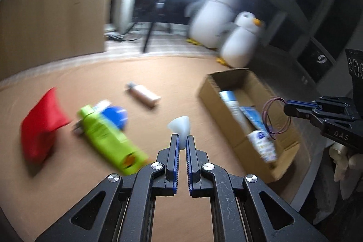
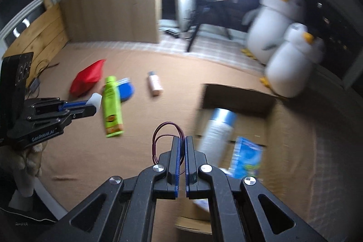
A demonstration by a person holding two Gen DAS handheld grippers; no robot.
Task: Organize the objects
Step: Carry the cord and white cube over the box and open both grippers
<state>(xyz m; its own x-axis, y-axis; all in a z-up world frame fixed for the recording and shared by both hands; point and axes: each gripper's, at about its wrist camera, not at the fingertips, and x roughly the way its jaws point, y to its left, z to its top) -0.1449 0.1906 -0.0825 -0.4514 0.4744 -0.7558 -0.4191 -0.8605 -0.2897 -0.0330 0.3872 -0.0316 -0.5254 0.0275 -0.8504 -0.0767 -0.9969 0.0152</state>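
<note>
Seen from the left wrist, the left tongs (image 1: 182, 142) are nipped narrow on a small white cone-shaped cap (image 1: 180, 127), which sticks out past the tips; the cardboard box (image 1: 283, 144) lies to their right, at the bench's (image 1: 158, 74) right edge, its long axis running from near to far; a white-and-blue bottle (image 1: 231, 103), a blue packet (image 1: 253, 116) and a small white jar (image 1: 264, 146) lie inside it; the right tongs (image 1: 289, 106) hang over the box, so that hand is nearer to it; to the left lie a green tube (image 1: 109, 140), a blue round thing (image 1: 115, 117), a red pouch (image 1: 43, 126) and, farther off, a pink tube (image 1: 145, 94); nothing stands between cap and box.

Seen from the right wrist, the right tongs (image 2: 182, 140) are closed on a loop of dark red wire (image 2: 166, 133), which curls off to their left; the box (image 2: 292, 119) sits just ahead and to the right, its open top unobstructed; the left tongs (image 2: 90, 106) come in from the left, over the bench near the green tube (image 2: 111, 103); two plush penguins (image 2: 292, 60) stand beyond the bench's far right corner.
</note>
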